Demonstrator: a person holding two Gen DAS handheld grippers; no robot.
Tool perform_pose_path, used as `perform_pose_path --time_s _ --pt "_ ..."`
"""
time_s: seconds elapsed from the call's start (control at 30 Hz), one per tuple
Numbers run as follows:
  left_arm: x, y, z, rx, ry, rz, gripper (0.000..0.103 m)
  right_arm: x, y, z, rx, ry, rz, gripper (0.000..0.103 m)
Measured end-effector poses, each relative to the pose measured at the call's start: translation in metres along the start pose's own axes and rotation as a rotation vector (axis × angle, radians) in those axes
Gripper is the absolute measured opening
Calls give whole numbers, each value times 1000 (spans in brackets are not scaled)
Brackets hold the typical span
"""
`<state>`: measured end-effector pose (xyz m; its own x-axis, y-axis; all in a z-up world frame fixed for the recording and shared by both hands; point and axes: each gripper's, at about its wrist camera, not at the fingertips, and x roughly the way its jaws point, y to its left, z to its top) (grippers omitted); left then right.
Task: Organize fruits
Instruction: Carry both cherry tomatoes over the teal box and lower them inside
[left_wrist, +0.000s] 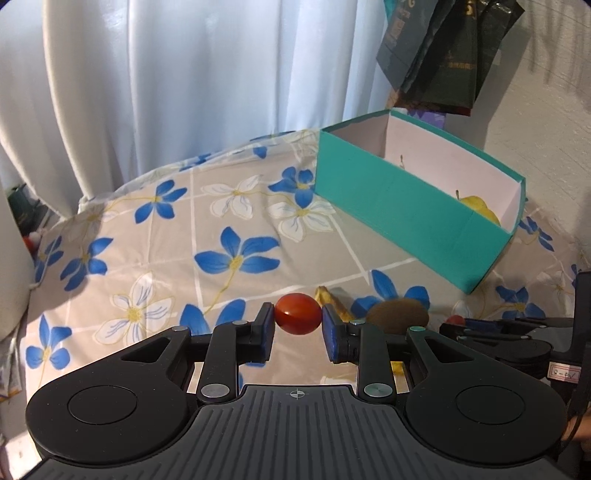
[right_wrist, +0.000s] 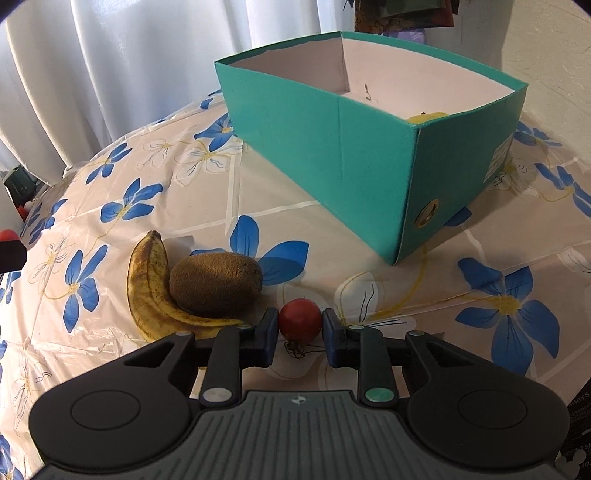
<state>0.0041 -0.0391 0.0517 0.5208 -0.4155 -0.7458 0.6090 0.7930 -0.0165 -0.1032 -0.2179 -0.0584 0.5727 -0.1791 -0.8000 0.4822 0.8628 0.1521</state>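
A red tomato (left_wrist: 297, 314) is clamped between the left tongs (left_wrist: 297, 320), long axis crosswise, skin glossy. A smaller red fruit (right_wrist: 300, 320) is gripped by the right tongs (right_wrist: 300, 325) just above the worktop (right_wrist: 369, 240). Only the right view shows the spotted banana (right_wrist: 147, 280) whole, curled around the kiwi (right_wrist: 216, 282). Beyond, a yellow pear (left_wrist: 476, 206) lies in the teal box (right_wrist: 325, 155).

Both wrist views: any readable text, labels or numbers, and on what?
Hanging dark bags: gold print, too blurred to read.
White tag on the right gripper's body: handwritten marks, not legible.
White sticker on the teal box end wall: print too small to read.
Dark item at the right wrist view's lower right corner: faint lettering, unreadable.
No text can be quoted with confidence.
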Motion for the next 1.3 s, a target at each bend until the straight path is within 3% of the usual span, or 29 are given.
perform_pose_path --time_s 0.37,0.7,0.87,1.3 --pt "16 -52 73 76 -83 15 31 -54 -35 28 48 -174 -75 25" --pt "71 -106 125 104 -119 5 31 -63 -63 76 53 -350 -151 25" --pt "93 -124 133 114 -137 27 31 -50 -73 93 50 -374 -154 25" --pt "146 -138 146 98 -71 35 31 -21 -87 104 7 -363 -184 25"
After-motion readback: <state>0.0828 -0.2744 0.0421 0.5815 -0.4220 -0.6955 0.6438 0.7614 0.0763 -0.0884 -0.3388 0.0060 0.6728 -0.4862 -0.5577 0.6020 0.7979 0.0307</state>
